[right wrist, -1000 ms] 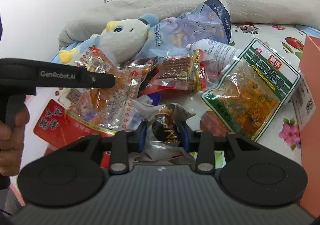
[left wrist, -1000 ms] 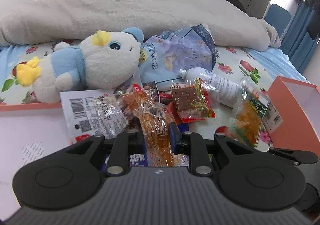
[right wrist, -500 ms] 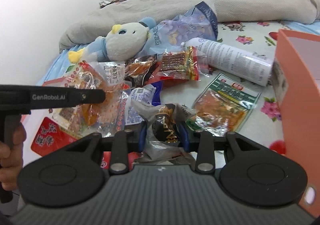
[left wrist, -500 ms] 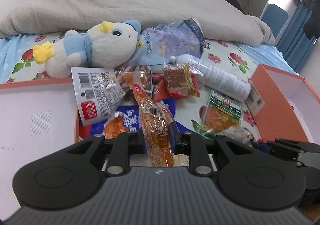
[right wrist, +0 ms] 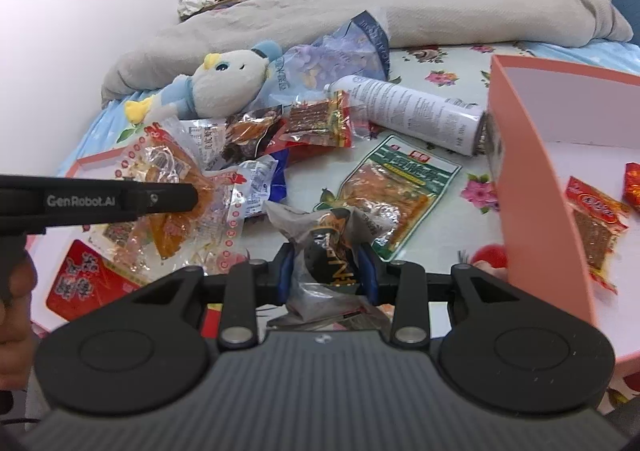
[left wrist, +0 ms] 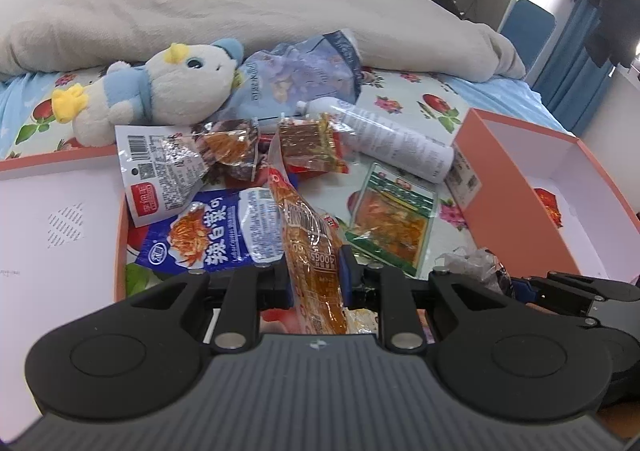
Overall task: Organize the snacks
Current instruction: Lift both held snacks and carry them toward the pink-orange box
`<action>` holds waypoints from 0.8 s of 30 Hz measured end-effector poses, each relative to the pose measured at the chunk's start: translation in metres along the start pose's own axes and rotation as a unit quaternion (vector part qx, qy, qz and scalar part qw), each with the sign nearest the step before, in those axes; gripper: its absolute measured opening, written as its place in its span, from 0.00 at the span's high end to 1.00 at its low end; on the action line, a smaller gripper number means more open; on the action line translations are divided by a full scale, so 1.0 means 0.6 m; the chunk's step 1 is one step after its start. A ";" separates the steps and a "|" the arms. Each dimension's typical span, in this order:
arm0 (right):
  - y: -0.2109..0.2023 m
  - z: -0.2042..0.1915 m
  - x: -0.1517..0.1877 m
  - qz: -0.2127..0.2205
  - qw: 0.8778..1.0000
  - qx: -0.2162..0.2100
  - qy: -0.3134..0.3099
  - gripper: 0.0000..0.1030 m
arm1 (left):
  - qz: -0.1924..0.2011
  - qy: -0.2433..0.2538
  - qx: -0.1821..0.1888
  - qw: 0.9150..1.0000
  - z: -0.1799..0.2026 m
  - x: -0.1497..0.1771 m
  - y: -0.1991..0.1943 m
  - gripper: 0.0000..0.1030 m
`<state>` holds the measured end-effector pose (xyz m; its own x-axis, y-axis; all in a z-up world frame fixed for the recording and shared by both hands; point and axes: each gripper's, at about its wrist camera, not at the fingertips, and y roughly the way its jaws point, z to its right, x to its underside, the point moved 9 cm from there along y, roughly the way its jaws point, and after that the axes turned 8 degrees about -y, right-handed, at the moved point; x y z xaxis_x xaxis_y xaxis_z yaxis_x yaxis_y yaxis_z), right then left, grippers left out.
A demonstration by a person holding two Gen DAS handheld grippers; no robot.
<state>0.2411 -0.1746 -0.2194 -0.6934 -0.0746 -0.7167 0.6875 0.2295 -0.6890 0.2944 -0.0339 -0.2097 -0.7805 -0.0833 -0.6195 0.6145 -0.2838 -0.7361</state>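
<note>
My left gripper (left wrist: 316,277) is shut on a long orange snack packet (left wrist: 308,243) that stands up between its blue pads. My right gripper (right wrist: 327,267) is shut on a crinkled clear packet with a dark snack (right wrist: 326,239) inside. Loose snack packets lie on the flowered bedsheet ahead: a blue one (left wrist: 208,231), a green-and-orange one (left wrist: 390,211) (right wrist: 394,179), a red-brown one (left wrist: 310,145) (right wrist: 320,119). An orange box (left wrist: 516,191) (right wrist: 532,179) stands open to the right and holds red packets (right wrist: 596,223). The left gripper's body (right wrist: 100,197) shows at the right view's left edge.
A white-and-blue plush toy (left wrist: 160,91) lies behind the snacks beside a pale blue bag (left wrist: 296,75) and a white spray can (left wrist: 384,139). A grey duvet (left wrist: 240,15) crosses the bed. A second orange-rimmed tray (left wrist: 56,211) lies at left. A hand (right wrist: 14,303) holds the left gripper.
Both grippers have drawn back and risen a little with their packets still held, so the snack pile looks farther off. The orange box has come further into both views.
</note>
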 end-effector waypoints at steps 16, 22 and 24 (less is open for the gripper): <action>-0.097 0.059 -0.066 0.048 0.999 0.017 0.007 0.64 | 0.032 0.010 0.020 0.999 0.105 -0.056 -0.062 0.80; -0.126 0.087 -0.103 0.069 0.997 0.030 0.010 0.64 | 0.043 0.014 0.033 0.998 0.143 -0.094 -0.086 0.80; -0.136 0.096 -0.119 0.079 0.996 0.035 0.011 0.64 | 0.050 0.016 0.037 0.998 0.153 -0.110 -0.093 0.80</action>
<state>0.2467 -0.2441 -0.1180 -0.5797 -0.0212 -0.8146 0.8012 0.1677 -0.5745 0.3014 -0.1004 -0.1028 -0.7114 -0.0852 -0.6976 0.6777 -0.3460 -0.6489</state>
